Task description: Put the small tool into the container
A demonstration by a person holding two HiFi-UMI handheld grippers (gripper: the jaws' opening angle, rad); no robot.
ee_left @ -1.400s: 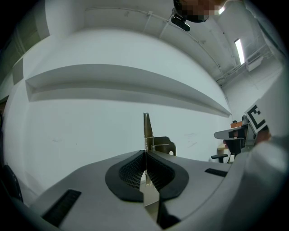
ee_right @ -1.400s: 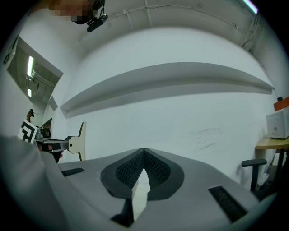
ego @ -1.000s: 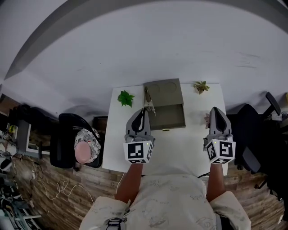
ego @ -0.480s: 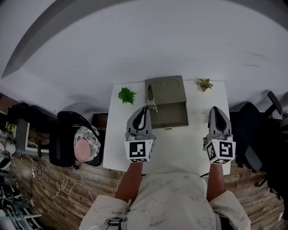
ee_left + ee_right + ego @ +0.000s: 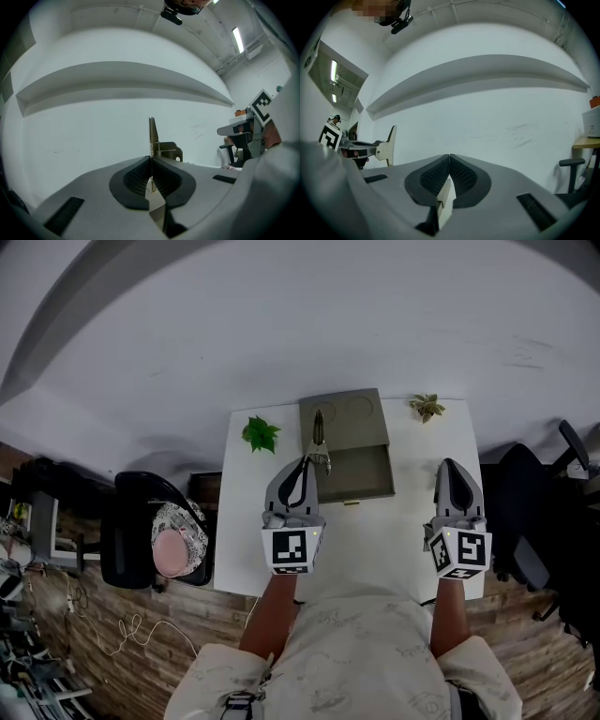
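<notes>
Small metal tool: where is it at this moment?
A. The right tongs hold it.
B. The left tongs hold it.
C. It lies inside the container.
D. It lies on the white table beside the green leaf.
B: the left tongs are closed on the small metal tool, which sticks out ahead of them, not yet inside the container.

Wall (image 5: 281, 334): white, plain, faint scuffs at right.
Ledge (image 5: 84, 306): grey band running along the wall.
Floor (image 5: 141, 662): brown wood planks; a loose white cable (image 5: 122, 638) at left.
Table (image 5: 375, 535): white, set against the wall.
Seating: black chair (image 5: 131, 540) left of the table, black office chair (image 5: 530, 521) right.
Light: ceiling strip lamp (image 5: 237, 39), lit.
</notes>
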